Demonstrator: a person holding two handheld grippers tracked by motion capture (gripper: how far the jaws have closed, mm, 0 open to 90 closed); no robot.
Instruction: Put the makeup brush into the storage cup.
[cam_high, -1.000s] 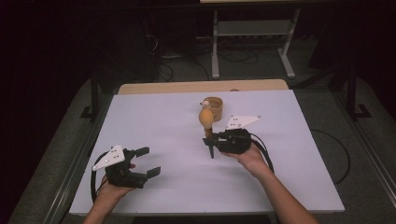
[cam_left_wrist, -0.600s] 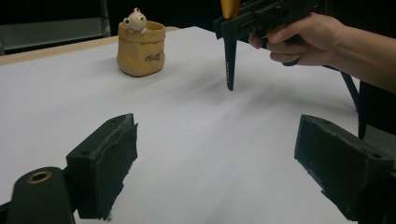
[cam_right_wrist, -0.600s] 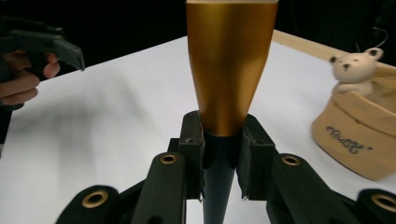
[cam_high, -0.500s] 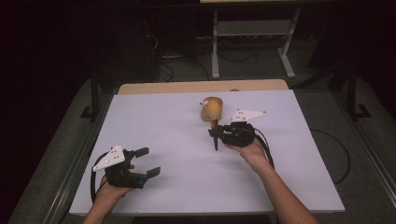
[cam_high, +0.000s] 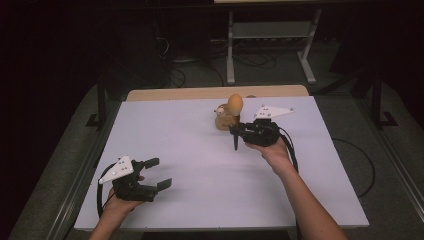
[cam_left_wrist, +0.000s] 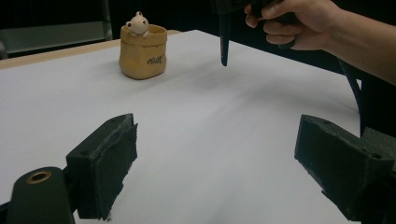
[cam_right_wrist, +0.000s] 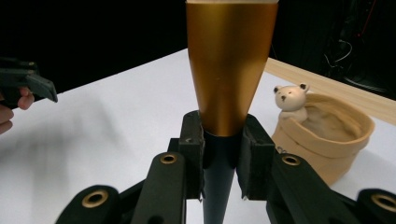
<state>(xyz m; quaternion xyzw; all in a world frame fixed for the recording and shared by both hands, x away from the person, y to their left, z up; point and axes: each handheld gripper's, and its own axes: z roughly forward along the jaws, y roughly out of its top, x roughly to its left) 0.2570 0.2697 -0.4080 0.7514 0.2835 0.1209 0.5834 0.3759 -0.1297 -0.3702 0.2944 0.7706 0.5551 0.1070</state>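
Observation:
A tapered tool with a gold head (cam_high: 234, 104) and a black pointed shaft (cam_high: 235, 144) stands upright in my right gripper (cam_high: 236, 130), whose pads are shut on the shaft just below the gold cone (cam_right_wrist: 229, 70). It hangs above the white table, right beside a tan ceramic pot (cam_high: 221, 121) with a small bear figure (cam_right_wrist: 290, 98) on its rim. In the left gripper view the black tip (cam_left_wrist: 224, 44) hovers to the right of the pot (cam_left_wrist: 141, 53). My left gripper (cam_high: 159, 173) rests low at the front left, open, with nothing between its jaws.
The white tabletop (cam_high: 185, 145) has a wooden strip (cam_high: 175, 93) along its back edge. A metal rack (cam_high: 270, 35) and cables lie on the dark floor behind. A cable loop (cam_high: 362, 165) lies off the table's right side.
My right gripper has carried the gold-and-black tool up and toward the back right, so its gold head is now beside the pot's rim. The left gripper has stayed put.

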